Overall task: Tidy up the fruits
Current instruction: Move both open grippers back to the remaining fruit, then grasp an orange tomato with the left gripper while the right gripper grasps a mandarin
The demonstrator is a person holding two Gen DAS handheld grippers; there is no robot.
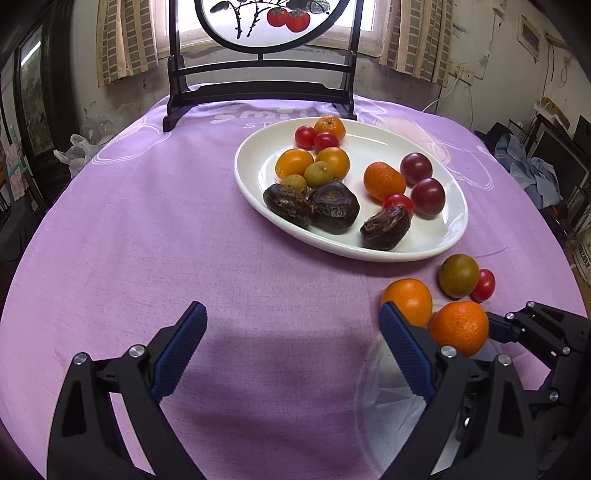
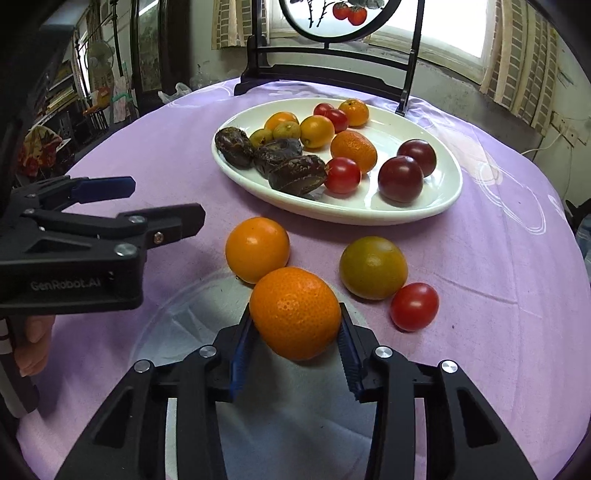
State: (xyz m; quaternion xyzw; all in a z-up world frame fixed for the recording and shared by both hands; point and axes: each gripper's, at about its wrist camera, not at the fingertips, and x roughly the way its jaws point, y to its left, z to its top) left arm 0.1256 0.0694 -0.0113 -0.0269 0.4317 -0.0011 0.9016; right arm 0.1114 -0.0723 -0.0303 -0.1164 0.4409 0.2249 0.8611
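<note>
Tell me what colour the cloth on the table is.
The tablecloth is light purple, with faint white printed lettering and outlines; the left wrist view shows it best.

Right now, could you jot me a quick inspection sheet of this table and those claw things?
Surface: purple cloth covers the table.
Job's things: white plate holds mixed fruit; smooth orange, green fruit and tomato lie loose on the cloth; clear dish under the right claw.
Clutter: framed persimmon screen behind the plate.
Grippers: right claw shut on mandarin; left claw open, empty.
Cables: white cord along the far wall.
Surroundings: curtained window, crowded shelves.
</note>
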